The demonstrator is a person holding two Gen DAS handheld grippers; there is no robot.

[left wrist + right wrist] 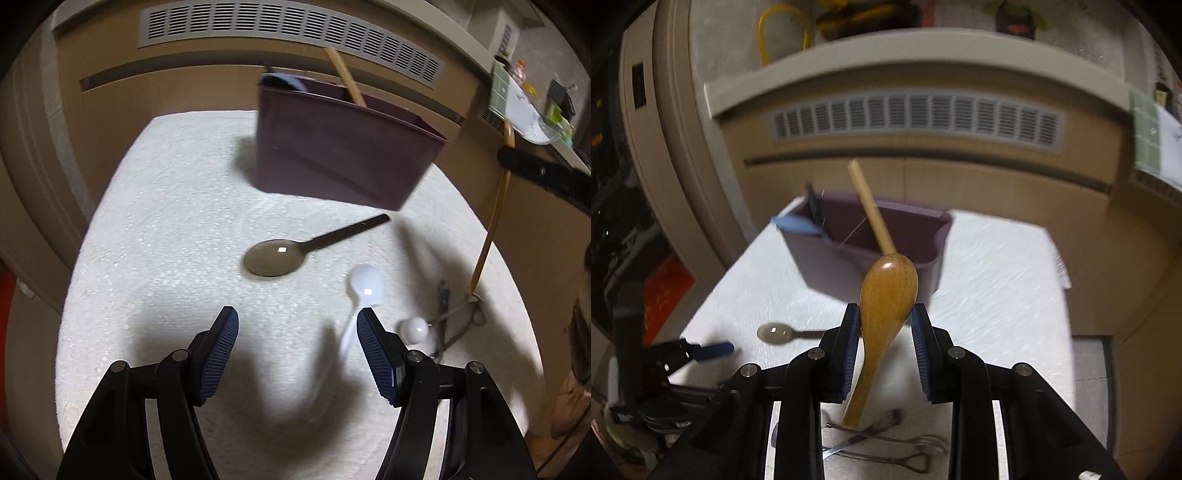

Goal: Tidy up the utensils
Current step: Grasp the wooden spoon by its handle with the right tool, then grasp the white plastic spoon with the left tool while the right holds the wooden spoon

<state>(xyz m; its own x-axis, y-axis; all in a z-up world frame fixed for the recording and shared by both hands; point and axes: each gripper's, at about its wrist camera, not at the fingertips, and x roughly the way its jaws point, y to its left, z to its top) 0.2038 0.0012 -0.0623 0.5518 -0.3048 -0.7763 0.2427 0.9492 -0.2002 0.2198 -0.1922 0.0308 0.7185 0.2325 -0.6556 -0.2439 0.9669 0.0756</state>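
Two grippers are at work: the right gripper (884, 332) is clamped on a wooden spoon (886, 291) at the base of its bowl, bowl forward and handle trailing below the pads, probably so it can be tipped into the purple bin (827, 254) just ahead, where a wooden stick (871, 206) and a blue utensil (794, 223) already stand. The left gripper (297, 325) hangs wide and empty over the white cloth (166, 221), a white plastic spoon (364, 286) touching its right pad. Beyond lie a dark spoon (277, 256) and metal utensils (886, 443); nothing blocks the bin.
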